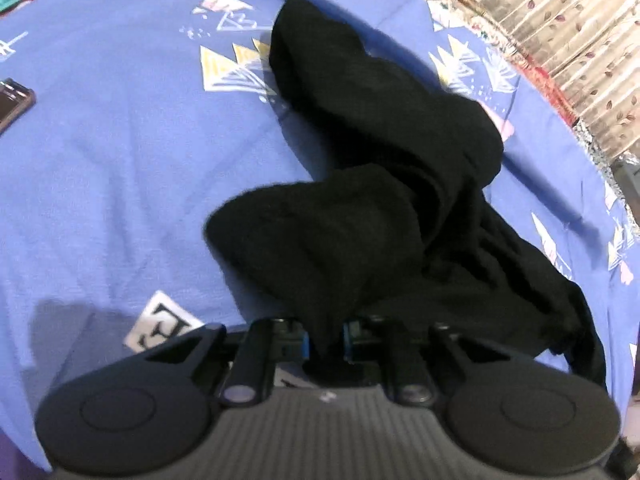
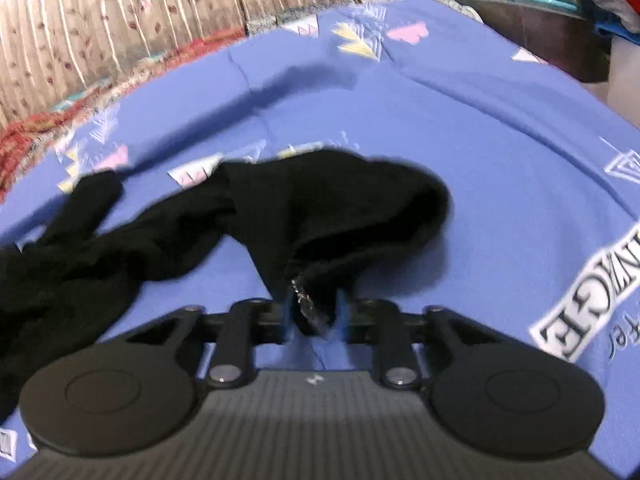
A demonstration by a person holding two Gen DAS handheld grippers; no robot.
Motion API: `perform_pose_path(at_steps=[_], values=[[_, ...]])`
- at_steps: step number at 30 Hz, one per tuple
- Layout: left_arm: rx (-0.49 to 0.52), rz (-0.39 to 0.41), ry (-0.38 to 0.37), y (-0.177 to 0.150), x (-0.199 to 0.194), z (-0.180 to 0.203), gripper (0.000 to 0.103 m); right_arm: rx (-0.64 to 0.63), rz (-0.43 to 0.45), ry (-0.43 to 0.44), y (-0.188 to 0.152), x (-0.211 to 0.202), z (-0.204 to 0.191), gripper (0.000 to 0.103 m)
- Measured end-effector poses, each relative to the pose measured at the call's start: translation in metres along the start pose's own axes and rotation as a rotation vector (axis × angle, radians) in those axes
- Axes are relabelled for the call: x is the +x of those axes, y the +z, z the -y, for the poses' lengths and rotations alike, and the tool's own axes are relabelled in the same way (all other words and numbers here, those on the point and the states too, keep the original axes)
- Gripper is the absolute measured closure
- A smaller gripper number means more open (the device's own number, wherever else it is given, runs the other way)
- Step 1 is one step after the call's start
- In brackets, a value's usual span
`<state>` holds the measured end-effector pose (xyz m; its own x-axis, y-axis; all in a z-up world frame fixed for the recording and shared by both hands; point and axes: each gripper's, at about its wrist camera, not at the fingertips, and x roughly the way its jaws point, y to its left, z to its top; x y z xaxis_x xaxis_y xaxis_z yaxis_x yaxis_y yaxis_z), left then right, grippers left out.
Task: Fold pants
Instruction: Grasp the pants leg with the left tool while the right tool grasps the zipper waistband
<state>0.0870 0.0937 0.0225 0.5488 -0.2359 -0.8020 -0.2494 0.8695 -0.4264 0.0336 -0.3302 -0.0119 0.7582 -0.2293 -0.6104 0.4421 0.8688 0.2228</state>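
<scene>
Black pants (image 1: 360, 200) lie bunched and twisted on a blue printed sheet (image 1: 120, 160). My left gripper (image 1: 325, 340) is shut on a pinch of the black cloth, which rises from between its blue pads toward the heap. In the right wrist view the same pants (image 2: 320, 208) trail off to the left, and my right gripper (image 2: 314, 312) is shut on another part of the cloth, where a small shiny metal piece (image 2: 300, 300) shows, perhaps a zip. The fingertips of both grippers are mostly hidden by the fabric.
The blue sheet (image 2: 480, 160) covers a bed; a beige leaf-print curtain (image 2: 100, 20) hangs behind its far edge. A dark flat object (image 1: 12, 100) lies at the left on the sheet. A white printed label (image 1: 164, 326) shows beside my left gripper. Stored items (image 2: 560, 8) stand beyond the corner.
</scene>
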Motion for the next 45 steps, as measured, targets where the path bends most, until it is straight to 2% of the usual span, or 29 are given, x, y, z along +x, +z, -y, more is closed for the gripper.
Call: perform_pose_path(at_steps=[6,9,11,12,14,16,17,19,22,25,28,32,35,38,39,40,41,43,45], values=[[0.024,0.035,-0.016,-0.003,-0.052,-0.030,0.093,0.070,0.233,-0.100,0.060,-0.064,0.047,0.088],[0.012,0.037,-0.051,-0.004,-0.086,-0.057,0.093,0.106,0.296,-0.116,0.093,-0.093,0.074,0.088],[0.019,0.062,-0.017,-0.006,-0.104,-0.072,0.093,0.096,0.315,-0.150,0.106,-0.105,0.084,0.088],[0.018,0.075,0.014,-0.007,-0.110,-0.079,0.093,0.094,0.304,-0.161,0.108,-0.104,0.087,0.087],[0.004,0.078,0.065,-0.009,-0.111,-0.091,0.092,0.127,0.236,-0.176,0.113,-0.088,0.095,0.079],[-0.028,0.048,0.097,-0.013,-0.105,-0.102,0.091,0.151,0.212,-0.210,0.101,-0.079,0.100,0.044],[-0.036,0.035,0.097,-0.015,-0.100,-0.104,0.091,0.150,0.199,-0.224,0.094,-0.075,0.103,0.041],[-0.016,0.036,0.124,-0.019,-0.095,-0.101,0.086,0.155,0.150,-0.243,0.075,-0.072,0.105,0.041],[0.046,0.051,0.162,-0.022,-0.093,-0.093,0.083,0.189,0.111,-0.220,0.051,-0.073,0.115,0.041],[0.067,0.050,0.177,-0.028,-0.096,-0.092,0.079,0.159,0.075,-0.219,0.038,-0.072,0.118,0.041],[0.066,0.044,0.183,-0.026,-0.092,-0.093,0.079,0.107,0.067,-0.221,0.042,-0.071,0.115,0.041],[0.074,0.048,0.192,-0.028,-0.092,-0.091,0.079,0.026,0.054,-0.154,0.055,-0.062,0.094,0.041],[0.070,0.047,0.193,-0.030,-0.093,-0.090,0.079,0.046,-0.068,-0.064,0.057,-0.034,0.078,0.041],[0.078,0.043,0.193,-0.032,-0.093,-0.089,0.079,0.099,-0.187,-0.060,0.048,0.002,0.071,0.041],[0.084,0.041,0.192,-0.032,-0.094,-0.089,0.079,0.105,-0.229,-0.068,0.043,0.015,0.068,0.050],[0.088,0.039,0.189,-0.032,-0.095,-0.089,0.080,0.086,-0.267,-0.096,0.038,0.028,0.065,0.085],[0.091,0.042,0.185,-0.032,-0.096,-0.090,0.081,0.059,-0.265,-0.133,0.036,0.034,0.062,0.094],[0.098,0.045,0.176,-0.032,-0.099,-0.091,0.084,0.091,-0.188,-0.151,0.047,0.033,0.068,0.095],[0.104,0.044,0.179,-0.033,-0.101,-0.093,0.084,0.184,0.017,-0.227,0.070,0.013,0.085,0.095]])
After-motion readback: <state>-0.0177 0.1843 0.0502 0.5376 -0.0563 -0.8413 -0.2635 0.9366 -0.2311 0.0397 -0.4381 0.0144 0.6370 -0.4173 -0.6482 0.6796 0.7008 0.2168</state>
